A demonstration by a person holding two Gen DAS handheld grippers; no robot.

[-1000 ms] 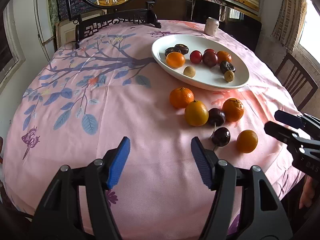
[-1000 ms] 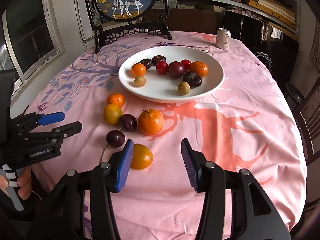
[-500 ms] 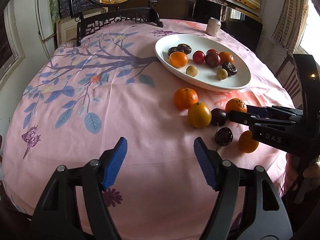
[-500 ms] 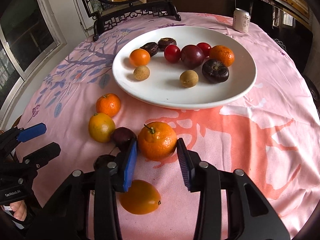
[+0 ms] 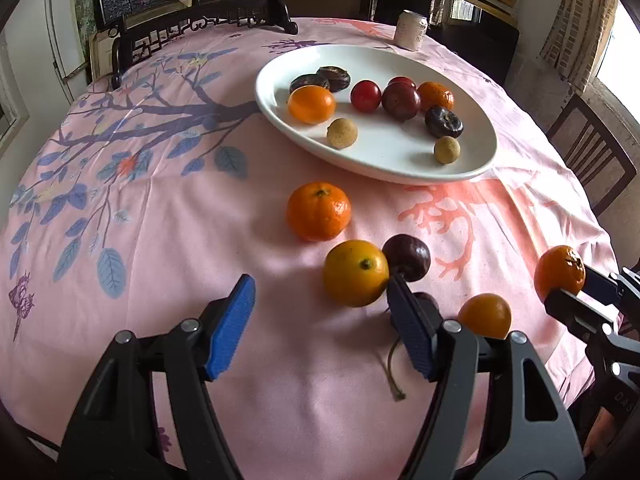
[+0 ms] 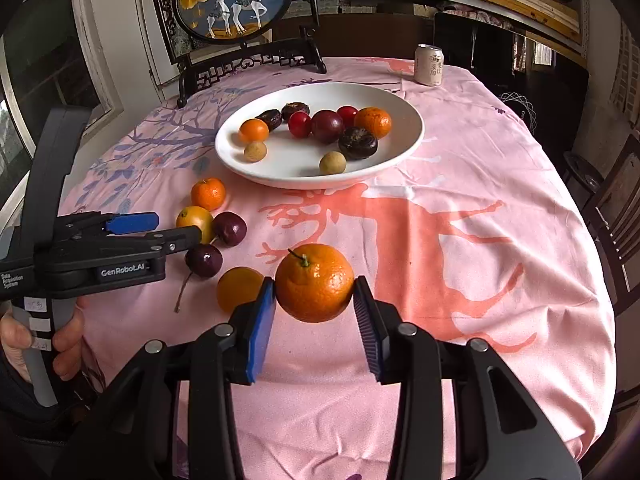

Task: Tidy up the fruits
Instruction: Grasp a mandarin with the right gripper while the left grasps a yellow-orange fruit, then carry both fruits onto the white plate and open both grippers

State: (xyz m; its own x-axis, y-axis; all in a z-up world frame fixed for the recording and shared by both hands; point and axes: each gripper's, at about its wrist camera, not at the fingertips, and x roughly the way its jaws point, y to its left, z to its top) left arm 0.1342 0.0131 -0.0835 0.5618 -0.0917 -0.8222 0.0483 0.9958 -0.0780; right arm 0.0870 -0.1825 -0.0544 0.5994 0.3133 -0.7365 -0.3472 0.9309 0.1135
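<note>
One stemmed orange mandarin (image 6: 314, 282) sits clamped between the blue pads of the right gripper (image 6: 314, 300), lifted clear of the pink floral tablecloth (image 6: 460, 208). The left gripper (image 5: 320, 320) hovers low with its jaws spread apart and nothing between them. Beyond its fingertips lie a yellow-orange round citrus (image 5: 355, 273) touching a dark red plum (image 5: 407, 257), then a second mandarin (image 5: 318, 211) on the cloth. Farther back, the white oval plate (image 5: 472, 160) holds more small fruits. A pale drink can (image 6: 429, 65) stands near the far edge.
</note>
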